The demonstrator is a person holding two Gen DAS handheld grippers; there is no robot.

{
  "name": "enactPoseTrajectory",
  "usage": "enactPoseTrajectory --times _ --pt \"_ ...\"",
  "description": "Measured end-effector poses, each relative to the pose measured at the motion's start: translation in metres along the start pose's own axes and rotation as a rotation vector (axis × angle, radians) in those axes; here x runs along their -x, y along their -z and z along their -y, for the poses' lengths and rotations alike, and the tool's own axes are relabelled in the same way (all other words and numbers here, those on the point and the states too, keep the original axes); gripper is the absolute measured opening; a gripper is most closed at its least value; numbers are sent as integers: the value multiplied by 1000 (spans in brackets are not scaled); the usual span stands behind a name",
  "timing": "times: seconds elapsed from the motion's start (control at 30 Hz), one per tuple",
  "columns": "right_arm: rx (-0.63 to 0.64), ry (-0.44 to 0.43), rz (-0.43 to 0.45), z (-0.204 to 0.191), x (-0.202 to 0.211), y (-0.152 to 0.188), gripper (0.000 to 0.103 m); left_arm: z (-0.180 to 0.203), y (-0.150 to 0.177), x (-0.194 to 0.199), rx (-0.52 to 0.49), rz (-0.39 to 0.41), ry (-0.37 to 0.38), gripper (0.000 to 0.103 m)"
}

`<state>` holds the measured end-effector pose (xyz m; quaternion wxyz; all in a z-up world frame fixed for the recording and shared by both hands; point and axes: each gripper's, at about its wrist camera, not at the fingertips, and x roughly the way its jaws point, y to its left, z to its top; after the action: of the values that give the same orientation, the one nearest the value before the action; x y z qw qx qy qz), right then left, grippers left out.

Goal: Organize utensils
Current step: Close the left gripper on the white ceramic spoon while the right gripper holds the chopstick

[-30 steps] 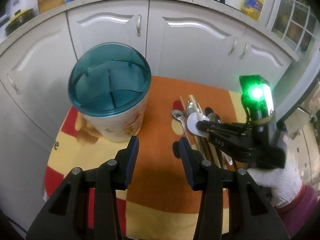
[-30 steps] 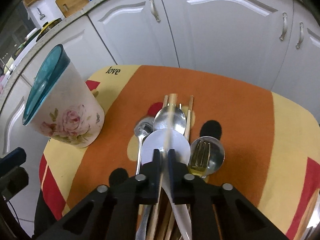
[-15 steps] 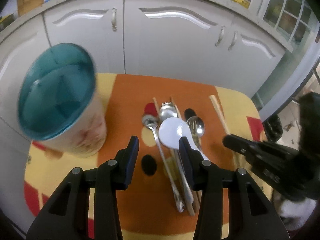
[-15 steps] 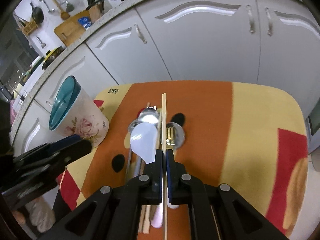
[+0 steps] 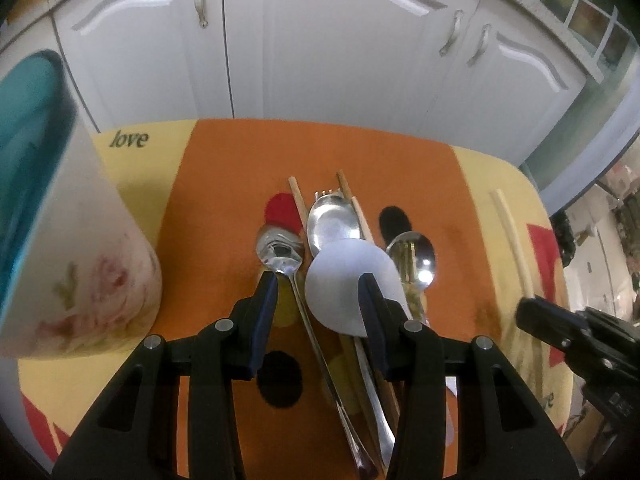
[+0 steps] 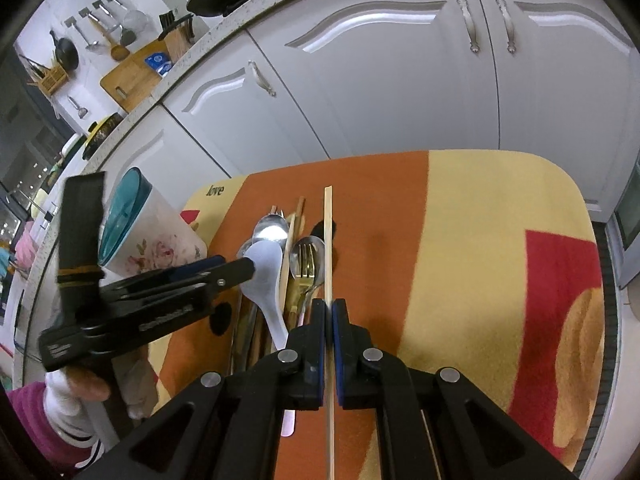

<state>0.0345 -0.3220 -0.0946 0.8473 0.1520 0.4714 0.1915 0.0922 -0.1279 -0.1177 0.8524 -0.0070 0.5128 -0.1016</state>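
Bare cloth (image 6: 480, 248) at right of right-wrist frame: open passage. Centre blocked by utensil pile (image 5: 340, 264). Cup (image 5: 72, 240) fills left edge of left-wrist frame. Left gripper (image 6: 244, 268) reaches in from the left over white spoon (image 6: 264, 276). Cabinets (image 5: 320, 60) wall off upper frame.

- Pale chopstick (image 6: 328, 240): pinched in right claw (image 6: 329, 322), lifted off the pile, pointing away.
- White spoon (image 5: 348, 284), metal spoons (image 5: 280, 250), gold fork (image 5: 408, 264), chopsticks (image 5: 298, 200): heaped on worktop centre.
- Floral holder (image 5: 80, 264), teal-rimmed: upright, left.
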Motion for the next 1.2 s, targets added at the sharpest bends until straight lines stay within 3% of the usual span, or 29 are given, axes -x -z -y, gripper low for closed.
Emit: enactPoseTrajectory --times 0.27,0.3,0.33,0.37,0.53,0.83,1.2 --pt "-15 -6 -22 5 -10 3 3 8 -2 -11 -48 1 -5 41" --pt "-16 -6 -25 5 -11 4 3 8 -1 -11 -53 0 -1 39" --pt "-16 -5 -30 5 -12 4 3 6 1 -10 -52 -3 13 27" --pt "-16 -6 -33 5 -14 5 3 5 2 -9 -49 0 17 22" --pt "-10 -12 -50 0 -21 7 3 1 2 0 -40 2 57 8" --pt "-2 -15 -57 -7 -22 8 3 3 8 16 -13 -10 136 4" --pt "1 -20 -37 -14 -10 11 3 10 15 62 -70 52 174 1"
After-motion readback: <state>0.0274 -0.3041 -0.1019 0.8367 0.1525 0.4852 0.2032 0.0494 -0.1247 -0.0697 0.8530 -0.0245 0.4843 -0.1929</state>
